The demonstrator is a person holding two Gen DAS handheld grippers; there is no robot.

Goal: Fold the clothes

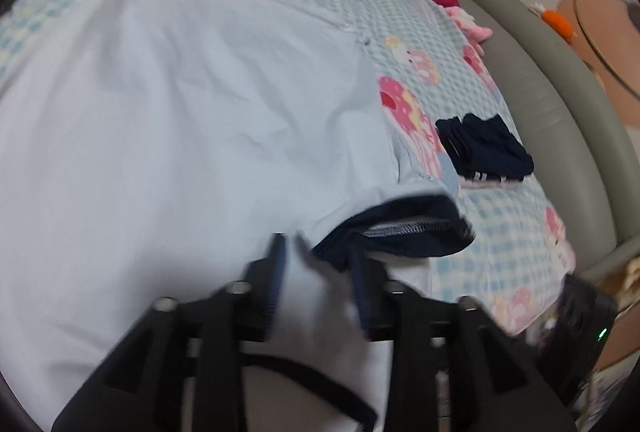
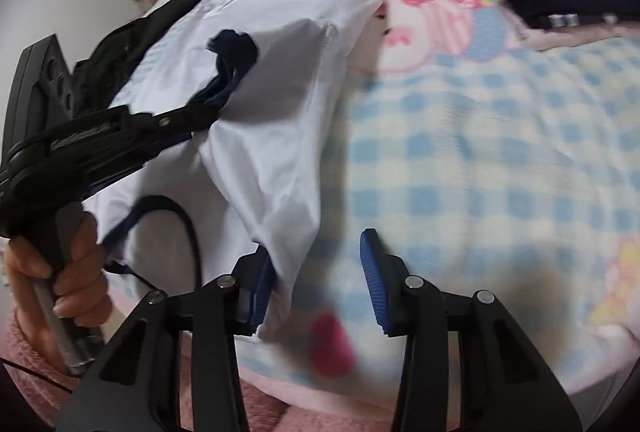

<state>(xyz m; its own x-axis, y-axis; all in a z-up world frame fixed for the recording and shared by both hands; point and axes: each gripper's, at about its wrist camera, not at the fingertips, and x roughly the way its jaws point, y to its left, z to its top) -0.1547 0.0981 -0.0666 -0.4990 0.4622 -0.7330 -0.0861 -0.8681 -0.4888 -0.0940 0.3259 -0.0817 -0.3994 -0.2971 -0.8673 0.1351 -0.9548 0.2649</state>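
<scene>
two black grippers are seen, each built of angular linked arms with oval cut-outs and silver round-headed bolts. the left gripper (image 1: 318, 272) and right gripper (image 2: 320, 282) are fitted with ribbed blue pads (image 2: 374, 284). a fluffy pink sleeve (image 2: 20, 348) is worn.

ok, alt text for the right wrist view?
A white shirt with navy trim lies half-folded on a checked cartoon bedsheet; the right gripper is open at its edge, and the left gripper reaches onto its navy cuff.
</scene>
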